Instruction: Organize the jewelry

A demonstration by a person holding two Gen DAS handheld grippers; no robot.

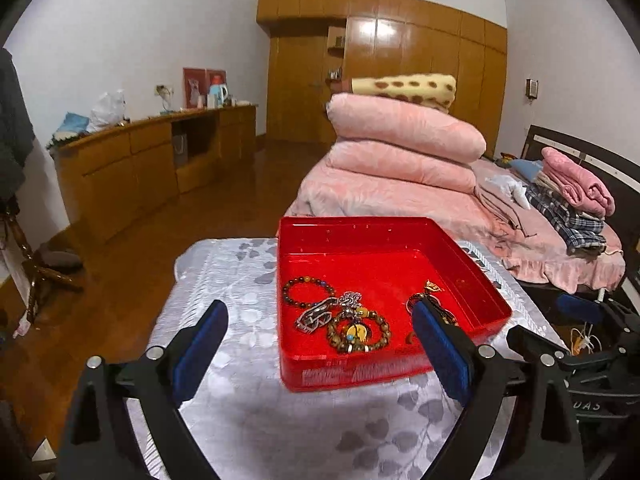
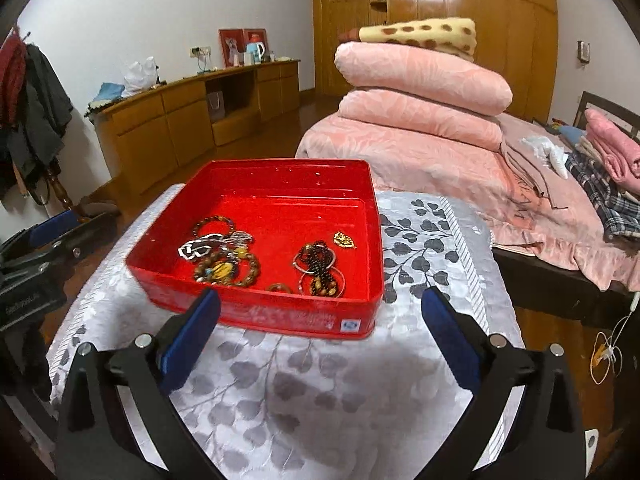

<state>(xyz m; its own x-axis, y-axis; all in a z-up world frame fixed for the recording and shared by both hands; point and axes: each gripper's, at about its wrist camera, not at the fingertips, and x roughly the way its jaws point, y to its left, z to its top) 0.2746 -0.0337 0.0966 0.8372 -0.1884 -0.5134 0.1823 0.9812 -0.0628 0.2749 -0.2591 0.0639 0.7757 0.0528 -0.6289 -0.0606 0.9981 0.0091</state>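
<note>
While both claws stand spread wide with nothing between their blue pads, the jewelry lies gathered in a red tin (image 2: 280,312) that sits on the counter (image 2: 304,392), which is draped in a silver-grey cloth printed with leaves.

From the left wrist view, the left claw (image 1: 320,320) hangs over the near edge of the counter, its right-hand finger (image 1: 440,344) crossing in front of the tin's near right part, its left-hand finger over bare cloth at about 9 o'clock from the tin. Neither pad touches anything that can be seen.

From the right wrist view, the right claw (image 2: 320,312) is just short of the tin's near wall, a pad to either side of that wall's width, clear of it.

Inside the tin, seen from the right wrist: a brown bead bracelet (image 2: 214,222) at about 10 o'clock, a silver chain-link piece (image 2: 198,249) just beside it, and a larger beaded bracelet with a yellow pendant (image 2: 224,269) at about 7 o'clock. Dark beaded strands with thin metal rings (image 2: 320,270) lie at about 5 o'clock, a small gold ornament (image 2: 345,240) at about 3 o'clock, and a small brown ring (image 2: 279,288) against the near wall.

Beyond the counter at 12 to 2 o'clock stands a bed (image 2: 520,216) with stacked pink quilts (image 2: 420,92).
</note>
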